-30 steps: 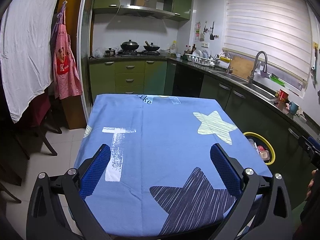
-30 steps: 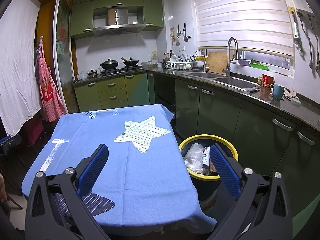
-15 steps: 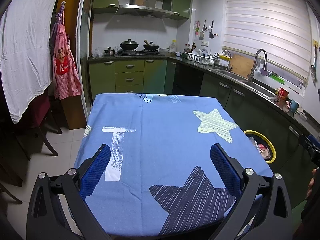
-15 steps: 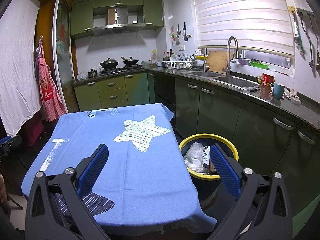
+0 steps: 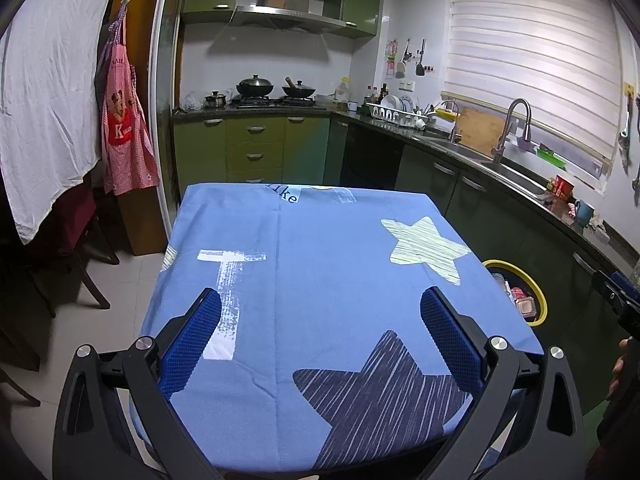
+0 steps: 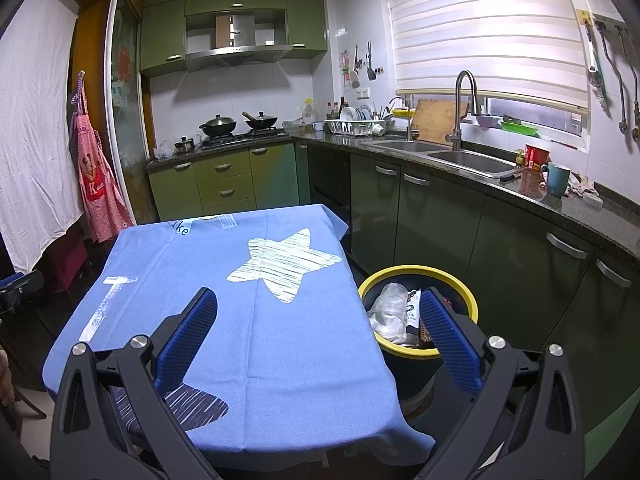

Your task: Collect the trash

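the left tongs (image 5: 320, 304) are a matte black frame with two long arms that spread in a v. each arm carries a blue finger pad (image 5: 192, 344) with a fine mesh-like grip texture. round silver screw heads (image 5: 498, 343) sit on the black links, two on each side, and slotted cut-outs show in the outer plates near the bottom. the right tongs (image 6: 318, 304) have the same build: black arms, blue textured pads (image 6: 450, 340), silver screws (image 6: 138, 341). at the right edge of the left wrist view a bit of bare skin of the person's hand (image 5: 619, 368) shows, light brown, beside dark clothing.
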The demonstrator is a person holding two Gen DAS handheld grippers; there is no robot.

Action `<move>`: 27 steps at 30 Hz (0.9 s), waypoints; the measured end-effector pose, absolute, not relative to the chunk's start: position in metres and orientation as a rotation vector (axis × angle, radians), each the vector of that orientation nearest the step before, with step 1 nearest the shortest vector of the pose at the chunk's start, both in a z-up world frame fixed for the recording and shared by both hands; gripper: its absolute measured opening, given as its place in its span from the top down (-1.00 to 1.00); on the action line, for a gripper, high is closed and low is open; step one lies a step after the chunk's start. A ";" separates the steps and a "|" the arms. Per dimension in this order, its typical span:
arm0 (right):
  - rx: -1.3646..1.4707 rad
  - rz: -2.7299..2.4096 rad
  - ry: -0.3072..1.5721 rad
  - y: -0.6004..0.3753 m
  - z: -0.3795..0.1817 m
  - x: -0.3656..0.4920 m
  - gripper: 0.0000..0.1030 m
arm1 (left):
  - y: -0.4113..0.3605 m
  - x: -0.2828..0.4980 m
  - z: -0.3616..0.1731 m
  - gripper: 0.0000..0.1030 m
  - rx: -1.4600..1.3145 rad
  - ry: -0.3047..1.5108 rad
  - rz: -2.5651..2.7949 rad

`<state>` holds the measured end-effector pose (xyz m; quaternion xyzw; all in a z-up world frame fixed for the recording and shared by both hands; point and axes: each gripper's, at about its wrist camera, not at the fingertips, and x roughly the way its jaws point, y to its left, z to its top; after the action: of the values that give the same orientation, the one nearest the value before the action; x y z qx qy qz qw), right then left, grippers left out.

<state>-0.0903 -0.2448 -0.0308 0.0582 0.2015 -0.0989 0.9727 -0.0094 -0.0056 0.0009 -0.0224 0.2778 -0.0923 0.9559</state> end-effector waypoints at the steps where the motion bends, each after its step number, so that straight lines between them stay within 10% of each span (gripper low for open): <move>1: 0.117 -0.200 0.407 -0.245 -0.031 -0.090 -0.87 | -0.006 -0.009 0.000 -0.91 -0.042 0.564 -0.186; 27: 0.115 -0.194 0.417 -0.243 -0.044 -0.090 -0.87 | -0.011 -0.008 0.000 -0.91 -0.008 0.559 -0.183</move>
<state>-0.0896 -0.2432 -0.0435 0.0567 0.2067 -0.0961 0.9720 -0.0083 -0.0112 -0.0004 -0.0038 0.2755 -0.0902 0.9570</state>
